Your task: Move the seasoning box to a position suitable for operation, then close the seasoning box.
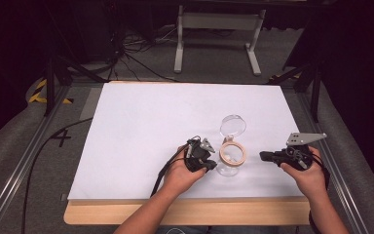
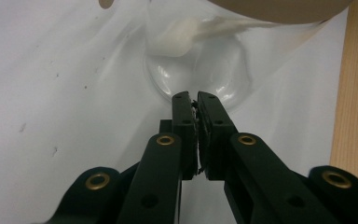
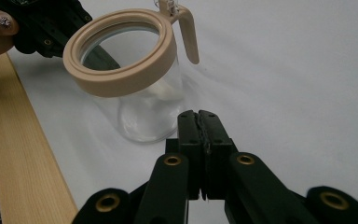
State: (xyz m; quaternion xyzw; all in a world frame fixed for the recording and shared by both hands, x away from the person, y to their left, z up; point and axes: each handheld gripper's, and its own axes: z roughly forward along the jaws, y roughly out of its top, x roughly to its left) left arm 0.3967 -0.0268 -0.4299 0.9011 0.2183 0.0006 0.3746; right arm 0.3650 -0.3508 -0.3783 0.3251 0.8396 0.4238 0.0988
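A clear glass jar [image 1: 232, 161] with a beige rim [image 3: 121, 74] stands upright near the front of the white sheet. Its hinged clear lid [image 1: 233, 126] is swung open behind it. Something small and white [image 3: 165, 91] lies inside the jar, blurred through the glass [image 2: 172, 37]. My left gripper [image 1: 213, 165] sits just left of the jar, tips low by its base [image 2: 200, 70]. Its jaws [image 2: 196, 97] stand a narrow slit apart with nothing between them. My right gripper [image 1: 263, 156] rests to the jar's right, apart from it, shut and empty [image 3: 198, 114].
The white sheet [image 1: 151, 126] covers a wooden table whose bare front edge [image 1: 190, 212] runs along the near side. Cables and a white stand [image 1: 219, 29] lie on the floor beyond. Metal rails [image 1: 24, 161] flank the table.
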